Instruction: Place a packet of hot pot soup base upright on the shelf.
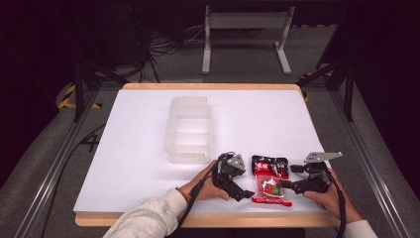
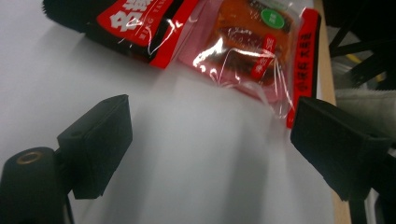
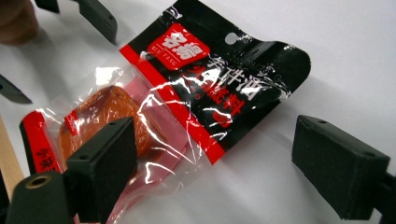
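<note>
Both grippers' jaws gape wide, empty, flanking the snack packets lying between them.

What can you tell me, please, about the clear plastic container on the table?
The clear plastic container is a translucent, frosted-looking rectangular bin with rounded corners, split by cross walls into compartments that look empty. It sits upright on the white table surface, left of centre, its long side running away from the person. Nothing touches it.

We wear pale knit sleeves; each black tool carries a grey plate and black cable.
</note>
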### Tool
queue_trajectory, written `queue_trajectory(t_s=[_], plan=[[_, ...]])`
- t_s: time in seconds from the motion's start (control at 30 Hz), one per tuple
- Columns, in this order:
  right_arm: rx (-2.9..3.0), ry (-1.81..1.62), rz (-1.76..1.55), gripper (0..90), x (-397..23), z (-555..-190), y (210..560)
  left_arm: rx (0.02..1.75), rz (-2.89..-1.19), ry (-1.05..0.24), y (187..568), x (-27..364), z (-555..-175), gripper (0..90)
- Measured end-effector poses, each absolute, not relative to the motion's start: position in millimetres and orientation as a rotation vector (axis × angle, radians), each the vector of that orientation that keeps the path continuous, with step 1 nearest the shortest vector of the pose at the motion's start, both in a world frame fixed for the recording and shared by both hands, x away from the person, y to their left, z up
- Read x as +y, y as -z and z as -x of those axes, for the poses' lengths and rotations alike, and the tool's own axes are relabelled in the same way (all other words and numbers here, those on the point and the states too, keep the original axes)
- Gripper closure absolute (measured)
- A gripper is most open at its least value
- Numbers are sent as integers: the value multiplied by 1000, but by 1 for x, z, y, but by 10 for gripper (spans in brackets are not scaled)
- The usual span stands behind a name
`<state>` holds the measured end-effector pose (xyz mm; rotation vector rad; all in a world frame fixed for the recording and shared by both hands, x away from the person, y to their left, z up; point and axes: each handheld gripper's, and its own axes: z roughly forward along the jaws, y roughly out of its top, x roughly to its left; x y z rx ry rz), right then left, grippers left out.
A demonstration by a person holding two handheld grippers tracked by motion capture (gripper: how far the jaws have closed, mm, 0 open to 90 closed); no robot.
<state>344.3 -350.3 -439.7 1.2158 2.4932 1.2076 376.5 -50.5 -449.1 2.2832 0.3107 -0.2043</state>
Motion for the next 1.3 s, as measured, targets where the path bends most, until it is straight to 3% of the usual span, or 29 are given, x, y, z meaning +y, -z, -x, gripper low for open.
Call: queue_trajectory(t_s=[0.17,0.3,0.63,0.87,0.93,1.17,1.3], plan=[[2498,-1260,-1225,161,-348,-346,441,339,-2246,261,450,-60,-382,134],[2526,-1281,-1195,226,-341,-344,440,351,-2230,278,451,-65,-385,155],[2456,-1385,-1144,671,-345,-335,428,386,-2172,253,444,-63,-387,265],[2422,-1408,-1077,869,-342,-325,415,374,-2103,196,429,-49,-386,552],[2406,-1417,-1041,878,-340,-321,409,369,-2078,164,422,-45,-385,652],[2334,-1445,-949,894,-330,-309,392,343,-2060,46,405,-31,-379,864],[2290,-1474,-907,899,-324,-305,384,329,-2054,-14,395,-22,-376,895]])
